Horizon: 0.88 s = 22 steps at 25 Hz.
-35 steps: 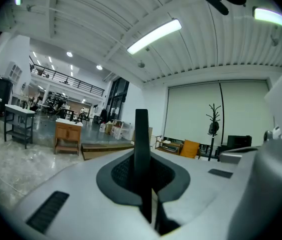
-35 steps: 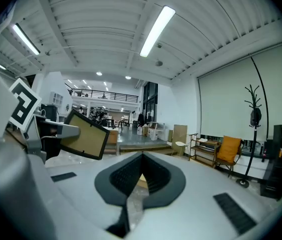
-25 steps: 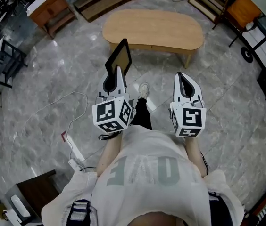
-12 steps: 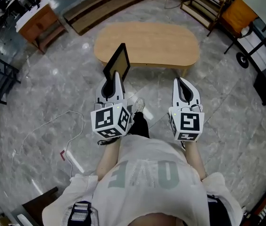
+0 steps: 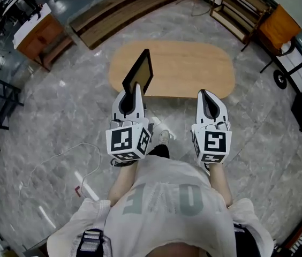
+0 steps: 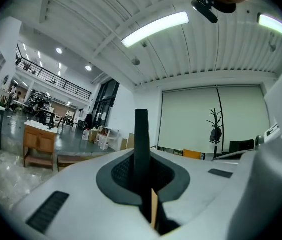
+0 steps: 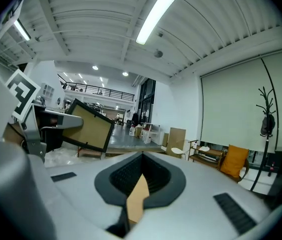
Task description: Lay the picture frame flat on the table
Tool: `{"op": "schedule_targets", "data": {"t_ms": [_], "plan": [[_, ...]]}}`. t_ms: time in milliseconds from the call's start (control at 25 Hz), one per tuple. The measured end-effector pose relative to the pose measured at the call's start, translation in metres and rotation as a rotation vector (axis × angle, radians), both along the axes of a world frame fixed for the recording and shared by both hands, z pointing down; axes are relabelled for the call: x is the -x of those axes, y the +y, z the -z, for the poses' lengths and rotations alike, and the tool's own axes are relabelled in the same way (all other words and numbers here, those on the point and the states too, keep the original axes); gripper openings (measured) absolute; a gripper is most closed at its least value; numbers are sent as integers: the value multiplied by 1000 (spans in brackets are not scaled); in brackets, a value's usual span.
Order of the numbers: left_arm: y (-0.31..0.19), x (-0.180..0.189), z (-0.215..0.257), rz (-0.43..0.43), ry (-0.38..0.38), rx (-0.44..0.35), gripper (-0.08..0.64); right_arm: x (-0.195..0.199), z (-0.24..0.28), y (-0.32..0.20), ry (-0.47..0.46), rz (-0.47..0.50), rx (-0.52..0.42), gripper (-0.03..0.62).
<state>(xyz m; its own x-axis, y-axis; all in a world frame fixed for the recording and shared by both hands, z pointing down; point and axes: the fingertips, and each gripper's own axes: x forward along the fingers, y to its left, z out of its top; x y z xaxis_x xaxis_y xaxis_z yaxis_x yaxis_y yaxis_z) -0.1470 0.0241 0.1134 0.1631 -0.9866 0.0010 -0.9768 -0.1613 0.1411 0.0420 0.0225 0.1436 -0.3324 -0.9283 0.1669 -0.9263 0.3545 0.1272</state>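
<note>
The picture frame (image 5: 139,72), black-rimmed with a tan panel, stands upright and tilted in my left gripper (image 5: 135,88), which is shut on its lower edge. It hangs over the near left edge of the oval wooden table (image 5: 194,68). In the left gripper view the frame (image 6: 141,134) shows edge-on, rising from between the pads of the left gripper (image 6: 142,160). My right gripper (image 5: 208,93) is beside it, shut with nothing in it, at the table's near edge. From the right gripper view the frame (image 7: 87,126) is at the left, beyond the right gripper (image 7: 142,157).
A wooden cabinet (image 5: 37,35) stands at the far left and a long low wooden bench (image 5: 121,7) lies behind the table. A shelf rack (image 5: 241,9) and an orange chair (image 5: 279,19) are at the far right. A white cable (image 5: 60,157) trails over the marble floor.
Both grippers and the person have moved forward toward the table. The frame, earlier short of the table's near edge, now stands over it. Neither gripper's jaws have changed.
</note>
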Motion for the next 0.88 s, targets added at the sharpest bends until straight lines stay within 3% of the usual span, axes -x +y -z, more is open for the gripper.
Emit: {"op": "schedule_targets", "data": {"t_ms": [360,880], "plan": [[-115,31,15,-48,-13,-45,21,33,3,-107,19,-41,16,6],[-167,10,5,-73,23,-17,21,19,6,-155,31,-68,17,5]]}}
